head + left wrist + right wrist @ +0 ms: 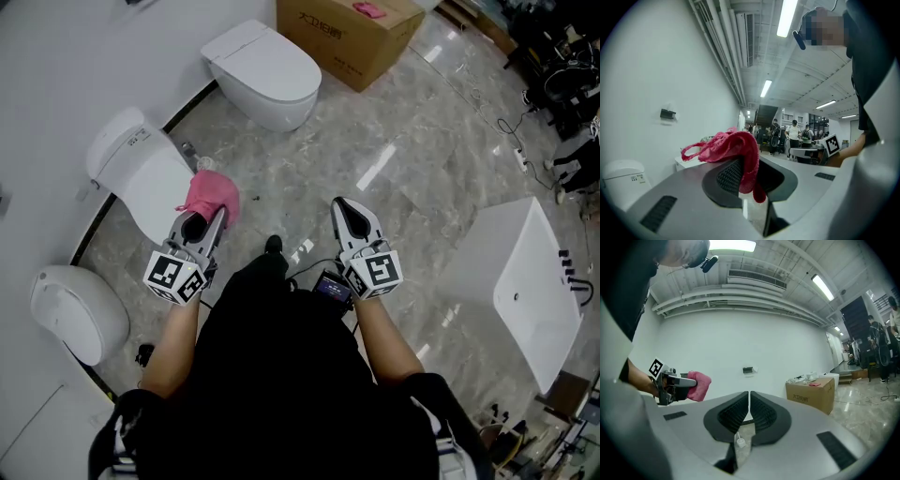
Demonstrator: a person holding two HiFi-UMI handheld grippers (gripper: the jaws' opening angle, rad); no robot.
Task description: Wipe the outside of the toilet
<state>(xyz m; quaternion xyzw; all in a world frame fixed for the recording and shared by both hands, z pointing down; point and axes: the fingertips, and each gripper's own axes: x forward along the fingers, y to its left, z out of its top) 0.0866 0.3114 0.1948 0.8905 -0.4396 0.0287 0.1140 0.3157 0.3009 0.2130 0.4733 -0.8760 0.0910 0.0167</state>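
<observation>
At left, the toilet lies just ahead and left of your left gripper, whose jaws clamp the pink cloth. Farther right, your right gripper is closed, empty, well apart.

We find no text we can read outright; cardboard box carries a line of dark printed characters on its side, too small to make out; middle toilet, well down-left of the box, bears a small label on its rear part, print illegible; left gripper and right gripper cubes show black-and-white square markers, no letters.
</observation>
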